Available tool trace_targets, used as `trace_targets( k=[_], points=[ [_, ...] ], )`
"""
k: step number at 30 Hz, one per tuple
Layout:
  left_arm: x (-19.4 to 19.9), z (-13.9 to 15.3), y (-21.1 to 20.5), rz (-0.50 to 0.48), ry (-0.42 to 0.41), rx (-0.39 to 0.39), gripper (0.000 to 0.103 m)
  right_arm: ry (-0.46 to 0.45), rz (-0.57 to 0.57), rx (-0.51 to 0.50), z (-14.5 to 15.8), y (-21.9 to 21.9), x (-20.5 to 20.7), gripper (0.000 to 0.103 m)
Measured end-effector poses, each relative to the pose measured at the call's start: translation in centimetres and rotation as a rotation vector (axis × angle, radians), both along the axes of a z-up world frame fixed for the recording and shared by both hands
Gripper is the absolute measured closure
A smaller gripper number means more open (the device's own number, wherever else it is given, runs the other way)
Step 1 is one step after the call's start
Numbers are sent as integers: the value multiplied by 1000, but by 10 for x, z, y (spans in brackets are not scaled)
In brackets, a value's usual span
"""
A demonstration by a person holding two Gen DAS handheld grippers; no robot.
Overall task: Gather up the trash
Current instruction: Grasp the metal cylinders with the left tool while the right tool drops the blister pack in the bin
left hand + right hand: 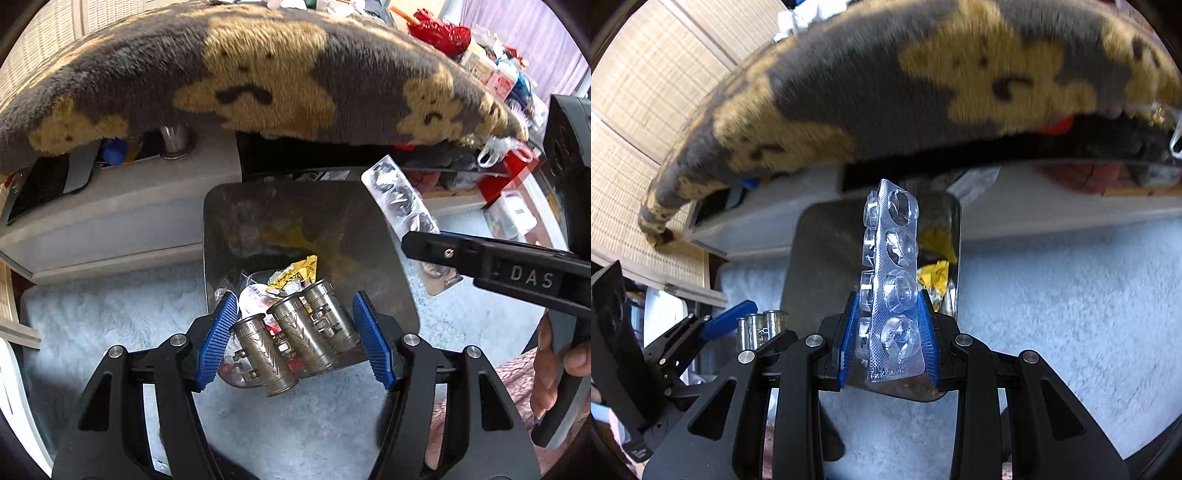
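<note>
The blister pack (892, 284) stands clamped between the right gripper (889, 341) pads, its empty pockets rising ahead of the fingers, above the open metal bin (820, 258). The three joined metal tubes (299, 332) lie between the left gripper (295, 339) pads, which appear to pinch them from both sides, over the bin's wrappers (291, 280). The step in hand looks like the drop. Next, each jaw needs to part while its load hangs inside the rim. Both grippers tilt steeply down, side by side; a hand (554, 369) grips the right one's handle.
</note>
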State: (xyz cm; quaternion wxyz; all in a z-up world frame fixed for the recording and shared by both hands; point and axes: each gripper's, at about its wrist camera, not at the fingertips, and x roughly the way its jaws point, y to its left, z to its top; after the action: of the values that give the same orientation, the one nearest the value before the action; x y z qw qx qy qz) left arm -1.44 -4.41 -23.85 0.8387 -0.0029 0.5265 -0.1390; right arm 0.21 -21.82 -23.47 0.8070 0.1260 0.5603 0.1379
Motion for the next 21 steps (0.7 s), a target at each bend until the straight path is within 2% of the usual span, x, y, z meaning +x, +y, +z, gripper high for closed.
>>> trace_targets(
  k=[6,14,17,19,21],
  points=[
    [5,-11,-2,-4,28,2,41,46,-20,3,-18,-1,6,70],
    [9,-17,0,0,61,-15,43,30,-23,18,-13,-1,11,65],
    [9,-16,1,4,69,-17,37,27,-41,13,-12,-3,13,43],
    [9,-14,1,9,61,-10,30,21,-61,5,-10,-7,13,36],
    [9,-12,4,19,55,-5,24,17,-83,2,-8,-13,14,25]
  ],
)
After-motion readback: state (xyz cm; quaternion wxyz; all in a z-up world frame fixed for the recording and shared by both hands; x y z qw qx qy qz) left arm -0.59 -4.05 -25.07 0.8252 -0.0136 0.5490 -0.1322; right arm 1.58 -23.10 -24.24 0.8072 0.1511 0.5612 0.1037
